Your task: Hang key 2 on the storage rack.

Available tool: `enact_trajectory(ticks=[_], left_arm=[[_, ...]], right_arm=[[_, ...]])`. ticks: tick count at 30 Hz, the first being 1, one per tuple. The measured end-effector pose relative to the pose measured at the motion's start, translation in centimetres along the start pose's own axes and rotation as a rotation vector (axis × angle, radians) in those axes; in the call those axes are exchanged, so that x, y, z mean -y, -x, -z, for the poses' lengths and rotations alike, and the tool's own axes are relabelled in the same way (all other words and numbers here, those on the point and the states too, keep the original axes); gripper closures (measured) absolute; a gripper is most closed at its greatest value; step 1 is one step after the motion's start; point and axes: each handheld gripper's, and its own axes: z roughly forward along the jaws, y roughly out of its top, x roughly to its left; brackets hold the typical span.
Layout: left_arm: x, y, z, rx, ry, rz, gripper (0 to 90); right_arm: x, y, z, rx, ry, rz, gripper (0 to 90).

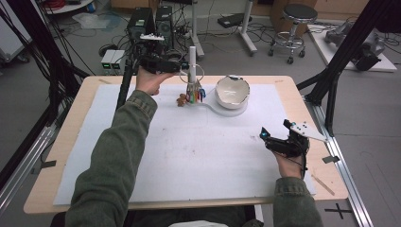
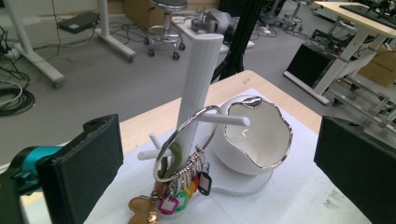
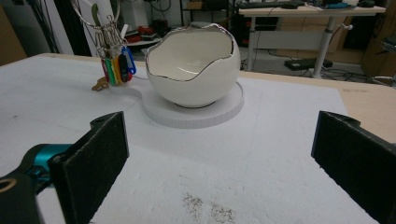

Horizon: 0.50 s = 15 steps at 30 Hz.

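Left gripper (image 1: 182,66) jaws wide, hovering at key ring (image 2: 187,140) on stand (image 2: 198,88); right gripper (image 1: 276,135) jaws wide, 4 o'clock of bowl (image 1: 232,91).

We can read no words, brands or numbers anywhere in these views. The coloured key tags (image 2: 180,198) hanging from the metal ring (image 2: 187,140) on the white stand (image 2: 198,84) may carry writing, but they are too small for us to tell. The only sign we make out is a black cross mark (image 1: 341,210) on the floor beside the bench (image 1: 61,156).
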Motion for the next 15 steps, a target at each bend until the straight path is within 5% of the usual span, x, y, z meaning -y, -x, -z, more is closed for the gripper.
enact_trajectory(ticks=[15], left_arm=[[2.0,-1.4,1.9,-0.004,0.010,0.016,1.6]], right_arm=[[0.0,-0.2,-0.1,-0.004,-0.007,0.002,3.0]])
